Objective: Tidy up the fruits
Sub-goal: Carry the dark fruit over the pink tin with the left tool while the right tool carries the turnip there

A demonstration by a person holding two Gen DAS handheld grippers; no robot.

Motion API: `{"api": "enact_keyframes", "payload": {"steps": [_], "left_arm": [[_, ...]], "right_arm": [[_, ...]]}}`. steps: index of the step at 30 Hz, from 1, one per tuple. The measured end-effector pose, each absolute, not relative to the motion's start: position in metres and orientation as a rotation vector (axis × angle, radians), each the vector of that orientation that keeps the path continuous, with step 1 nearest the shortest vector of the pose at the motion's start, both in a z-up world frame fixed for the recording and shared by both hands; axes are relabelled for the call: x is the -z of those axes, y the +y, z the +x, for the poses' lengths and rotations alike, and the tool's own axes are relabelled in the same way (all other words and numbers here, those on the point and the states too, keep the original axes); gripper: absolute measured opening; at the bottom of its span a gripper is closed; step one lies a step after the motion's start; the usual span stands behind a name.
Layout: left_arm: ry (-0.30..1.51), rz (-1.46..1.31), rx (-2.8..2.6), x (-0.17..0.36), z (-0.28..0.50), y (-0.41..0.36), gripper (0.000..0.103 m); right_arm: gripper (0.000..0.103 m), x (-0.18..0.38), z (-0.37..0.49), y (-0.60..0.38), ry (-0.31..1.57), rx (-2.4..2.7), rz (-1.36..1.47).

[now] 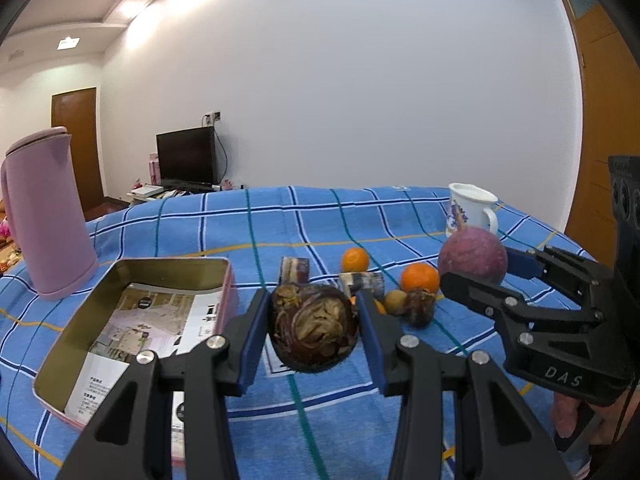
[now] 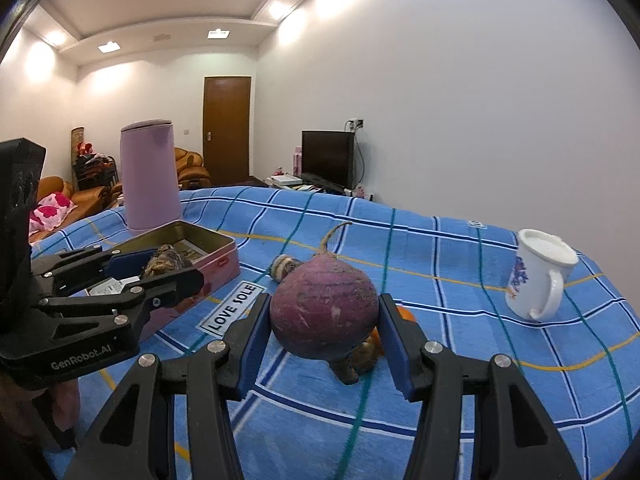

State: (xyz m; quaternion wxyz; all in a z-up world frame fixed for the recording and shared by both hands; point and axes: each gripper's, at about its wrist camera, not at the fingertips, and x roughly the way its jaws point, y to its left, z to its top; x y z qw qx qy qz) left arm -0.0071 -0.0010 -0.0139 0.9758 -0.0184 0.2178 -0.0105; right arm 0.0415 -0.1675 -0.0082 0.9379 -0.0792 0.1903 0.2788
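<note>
Left gripper (image 1: 314,322) clamped on a dark, flaky brown bulb (image 1: 314,330), jaws partly closed against both sides, held up just beside the near right edge of the open tin (image 1: 224,276). Right gripper (image 2: 324,334) likewise pinching a round purple turnip (image 2: 324,312), lifted over the little pile of oranges (image 1: 420,278) mid-tablecloth (image 1: 280,224). Risks, guessing: round skin slipping out of flat pads, loose husk peeling under the squeeze, grippers bumping on the way to the tin, or the turnip clipping the mug (image 2: 538,274) near the far right edge.

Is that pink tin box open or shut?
Open. The tin box has no lid on; its gold inner walls and printed paper inside show.
</note>
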Motion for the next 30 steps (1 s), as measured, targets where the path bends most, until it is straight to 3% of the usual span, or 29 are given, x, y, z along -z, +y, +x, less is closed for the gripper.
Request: {"api": "enact_keyframes", "payload": {"steps": [30], "left_arm": [[0.507,-0.071,-0.145,0.016,-0.005,0.086,0.045]], "right_arm": [[0.054,-0.020,0.059,-0.066,0.398,-0.716,-0.272]]}}
